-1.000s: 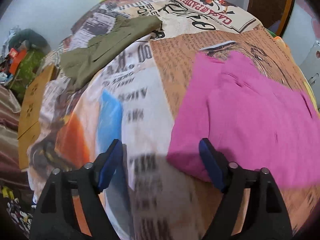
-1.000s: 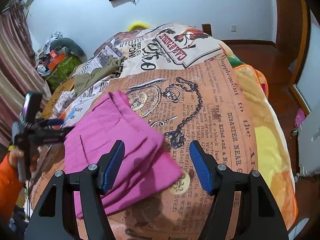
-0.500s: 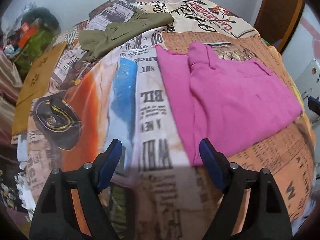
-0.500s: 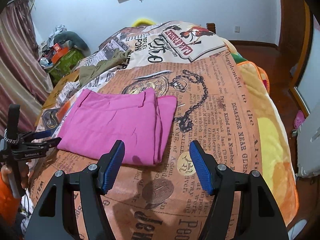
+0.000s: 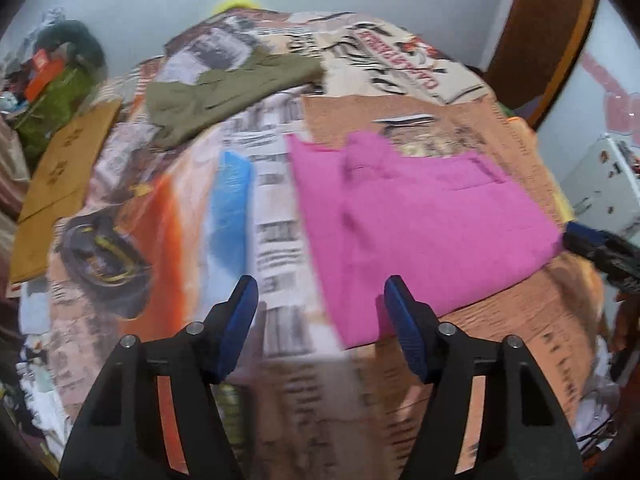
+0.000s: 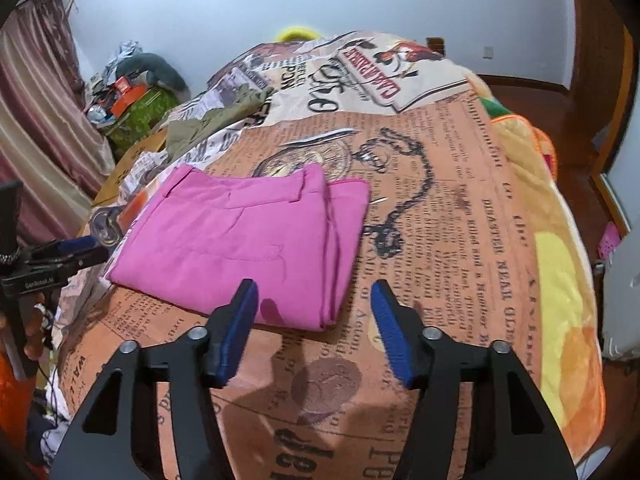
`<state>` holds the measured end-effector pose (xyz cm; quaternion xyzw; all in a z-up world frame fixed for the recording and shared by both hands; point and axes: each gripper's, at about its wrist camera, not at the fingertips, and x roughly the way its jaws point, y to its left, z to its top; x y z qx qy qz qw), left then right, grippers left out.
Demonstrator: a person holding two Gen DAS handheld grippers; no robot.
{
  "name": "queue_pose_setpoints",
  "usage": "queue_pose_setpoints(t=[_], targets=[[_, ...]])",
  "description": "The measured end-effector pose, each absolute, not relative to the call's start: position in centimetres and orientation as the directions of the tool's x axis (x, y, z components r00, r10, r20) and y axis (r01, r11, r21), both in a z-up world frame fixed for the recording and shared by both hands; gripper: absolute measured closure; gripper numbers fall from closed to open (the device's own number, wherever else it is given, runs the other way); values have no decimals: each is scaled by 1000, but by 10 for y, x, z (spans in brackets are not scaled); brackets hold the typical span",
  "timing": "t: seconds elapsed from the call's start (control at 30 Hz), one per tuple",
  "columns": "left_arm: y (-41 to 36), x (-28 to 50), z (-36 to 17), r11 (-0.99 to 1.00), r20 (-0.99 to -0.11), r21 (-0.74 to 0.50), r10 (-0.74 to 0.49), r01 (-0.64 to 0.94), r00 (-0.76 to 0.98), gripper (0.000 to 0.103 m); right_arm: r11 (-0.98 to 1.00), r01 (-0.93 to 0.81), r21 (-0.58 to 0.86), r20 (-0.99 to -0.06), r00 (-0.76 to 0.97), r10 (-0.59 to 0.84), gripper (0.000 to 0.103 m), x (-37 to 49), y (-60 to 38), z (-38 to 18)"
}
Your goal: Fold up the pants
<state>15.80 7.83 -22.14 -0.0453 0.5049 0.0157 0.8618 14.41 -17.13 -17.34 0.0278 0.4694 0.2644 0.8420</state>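
The pink pants (image 6: 248, 240) lie folded into a flat rectangle on the newspaper-print bedspread (image 6: 460, 240); they also show in the left wrist view (image 5: 420, 220). My right gripper (image 6: 314, 300) is open and empty, hovering just above the pants' near edge. My left gripper (image 5: 320, 296) is open and empty, held back from the pants' near left corner. The left gripper also shows at the left edge of the right wrist view (image 6: 60, 256), and the right gripper's tip at the right edge of the left wrist view (image 5: 600, 244).
Olive-green pants (image 5: 224, 92) lie at the far left of the bed, also in the right wrist view (image 6: 212, 120). A cardboard box (image 5: 56, 184) and clutter (image 6: 128, 96) stand beside the bed's left side. A white appliance (image 5: 604, 184) stands at right.
Both grippers have drawn back from the pants, which lay bunched a second ago and now lie flat and folded. Both stay open.
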Motion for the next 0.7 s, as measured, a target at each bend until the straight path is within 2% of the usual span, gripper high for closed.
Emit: queue_pose_setpoints(t=[0.07,0.1,0.13,0.2,0.27,0.33,0.5,0.7], targets=[[66,165,-229,996,-882,-85,-57,-38,468,55,852,-432,297,-782,402,477,60,146,-166,-179],[63,167,-232,996,-887,-84,-61,-29,458,58,846,-438,303,-785,389,482,69,147,-164,-182],[57,170,-237,997,-894,-80,-64,-18,444,63,842,-441,312,-786,378,489,72,148,-162,-184],[52,172,-243,998,-897,-65,-55,-9,438,64,840,-443,312,-790,371,489,75,149,-161,-189],[51,172,-246,999,-896,-50,-39,-13,443,64,840,-454,297,-798,365,479,82,149,-159,-193],[55,172,-249,999,-894,-46,-28,-29,447,64,851,-460,254,-821,362,441,98,149,-157,-199],[52,166,-251,1000,-888,9,20,-25,460,64,853,-460,248,-834,346,429,98,149,-160,-204],[63,175,-240,998,-899,-39,-16,-44,437,64,859,-453,239,-838,351,417,94,156,-160,-190]])
